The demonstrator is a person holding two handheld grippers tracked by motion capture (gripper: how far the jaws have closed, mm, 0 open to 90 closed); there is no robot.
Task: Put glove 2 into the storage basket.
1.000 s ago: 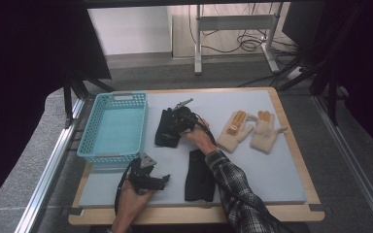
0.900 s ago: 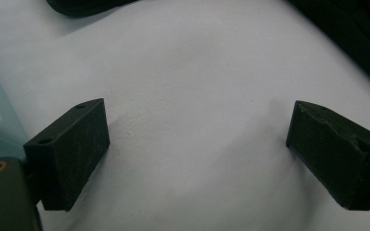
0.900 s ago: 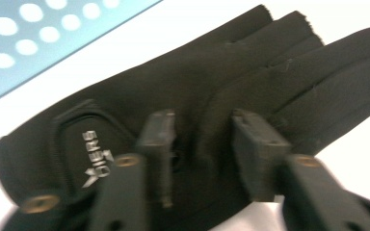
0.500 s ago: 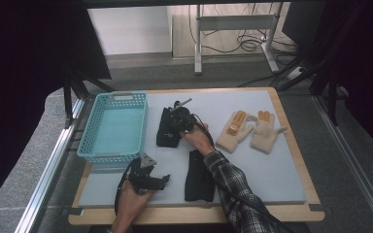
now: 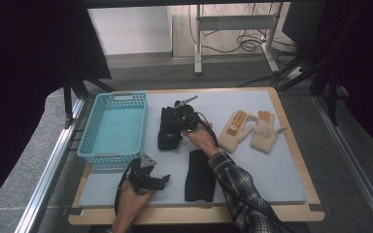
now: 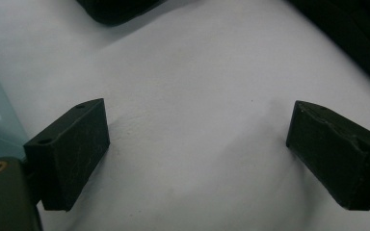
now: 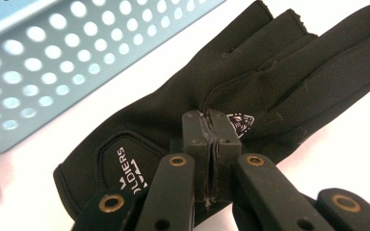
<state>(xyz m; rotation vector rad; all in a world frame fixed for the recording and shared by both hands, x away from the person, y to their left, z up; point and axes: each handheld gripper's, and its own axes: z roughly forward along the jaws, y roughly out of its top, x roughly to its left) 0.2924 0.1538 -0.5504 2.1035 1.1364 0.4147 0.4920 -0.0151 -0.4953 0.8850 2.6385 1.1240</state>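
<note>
A black glove (image 5: 169,131) lies on the white mat beside the blue basket (image 5: 111,127). My right gripper (image 5: 181,118) is over the glove and shut on it. In the right gripper view, the jaws are pressed together at the gripper's tip (image 7: 211,120) and pinch a pucker of the glove's back (image 7: 270,72). My left gripper (image 5: 161,180) rests near the mat's front left, jaws wide apart. In the left gripper view it (image 6: 197,154) has nothing but bare mat between its pads. A second black glove (image 5: 199,174) lies flat between the two hands.
Two beige knitted gloves (image 5: 235,130) (image 5: 265,131) lie at the right of the mat. The perforated basket wall (image 7: 53,57) stands close to the held glove. The wooden table edge (image 5: 199,213) runs along the front.
The right hand has lifted slightly at the black glove beside the basket. The left hand and its gripper have stayed where they were.
</note>
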